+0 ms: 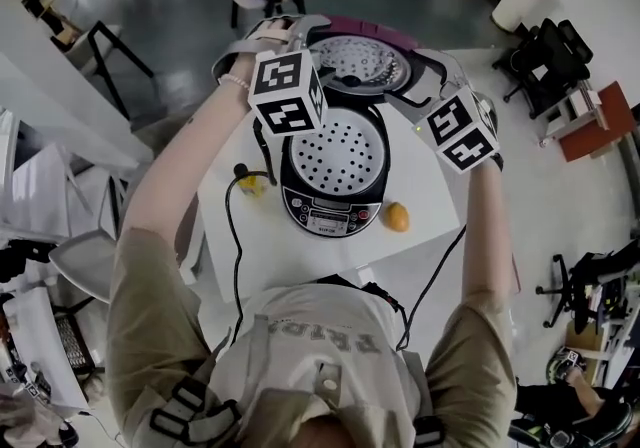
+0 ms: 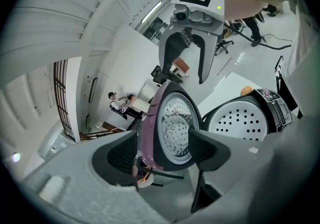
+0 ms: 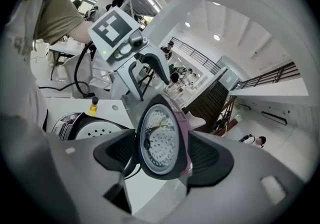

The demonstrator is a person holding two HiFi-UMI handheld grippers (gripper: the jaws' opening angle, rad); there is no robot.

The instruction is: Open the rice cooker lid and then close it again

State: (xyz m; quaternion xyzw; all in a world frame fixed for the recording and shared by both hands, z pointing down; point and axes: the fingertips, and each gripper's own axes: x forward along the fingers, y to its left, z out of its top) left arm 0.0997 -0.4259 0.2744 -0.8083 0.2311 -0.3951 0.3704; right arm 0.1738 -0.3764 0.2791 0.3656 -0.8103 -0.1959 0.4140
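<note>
The black rice cooker [image 1: 333, 204] stands open on a white table [image 1: 432, 198], and a perforated white tray [image 1: 336, 151] shows inside it. Its lid [image 1: 358, 62], purple outside and metal inside, is raised behind the pot. My left gripper [image 1: 300, 36] is shut on the lid's left edge, and my right gripper [image 1: 432, 74] is shut on its right edge. In the left gripper view the lid [image 2: 172, 128] fills the space between that gripper's [image 2: 162, 150] pads. The right gripper view shows the lid [image 3: 160, 140] clamped the same way in the right gripper [image 3: 162, 153].
An orange fruit [image 1: 398, 217] lies right of the cooker and a small yellow bottle [image 1: 250, 183] stands left of it. A black cable [image 1: 232, 236] runs off the table's front left. Chairs and desks stand around the table; people are in the distance.
</note>
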